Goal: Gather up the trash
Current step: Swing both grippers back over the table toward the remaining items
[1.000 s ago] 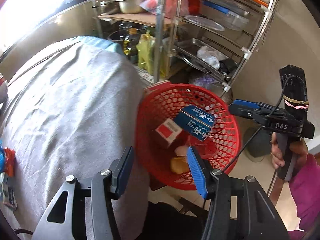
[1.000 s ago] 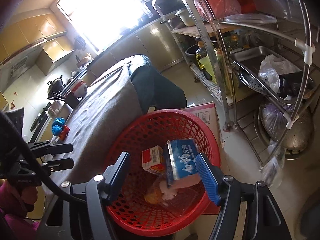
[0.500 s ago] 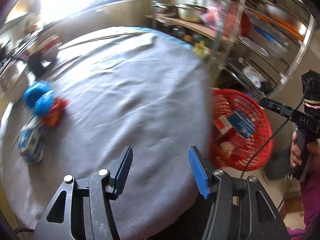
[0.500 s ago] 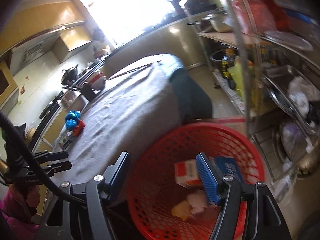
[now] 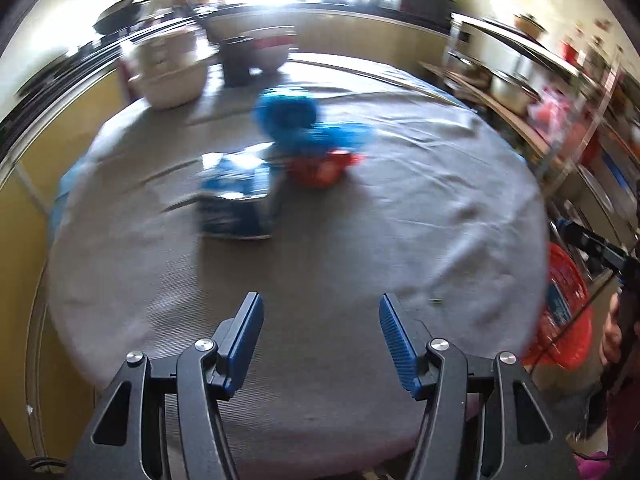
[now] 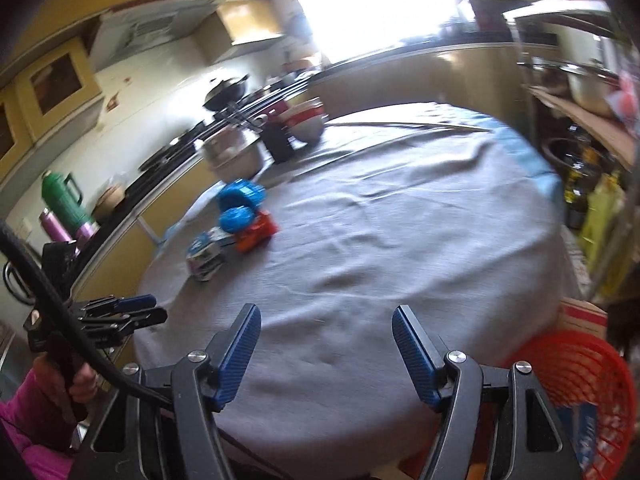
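On the round table under a grey cloth [image 5: 360,240] [image 6: 400,240] lies a small heap of trash. It holds a blue-and-white carton [image 5: 236,204] [image 6: 206,256], two crumpled blue wrappers [image 5: 288,114] [image 6: 240,204] and a red packet [image 5: 320,168] [image 6: 256,234]. My left gripper [image 5: 320,328] hangs over the near part of the cloth, its jaws opening with nothing between them. My right gripper [image 6: 326,344] is open and empty over the same near edge. The red basket [image 5: 560,300] [image 6: 592,392] with boxes inside sits low at the right.
Bowls, a pale pot [image 5: 172,76] [image 6: 234,156] and a dark cup [image 5: 236,60] stand at the table's far side. A metal shelf rack [image 5: 560,92] with pots is on the right. A counter with pans and flasks [image 6: 64,204] runs along the left wall.
Both views have swung from the red basket over to the table. The heap of trash now lies ahead of both grippers, and the basket has slid to the right edge. The left jaws have widened slightly.
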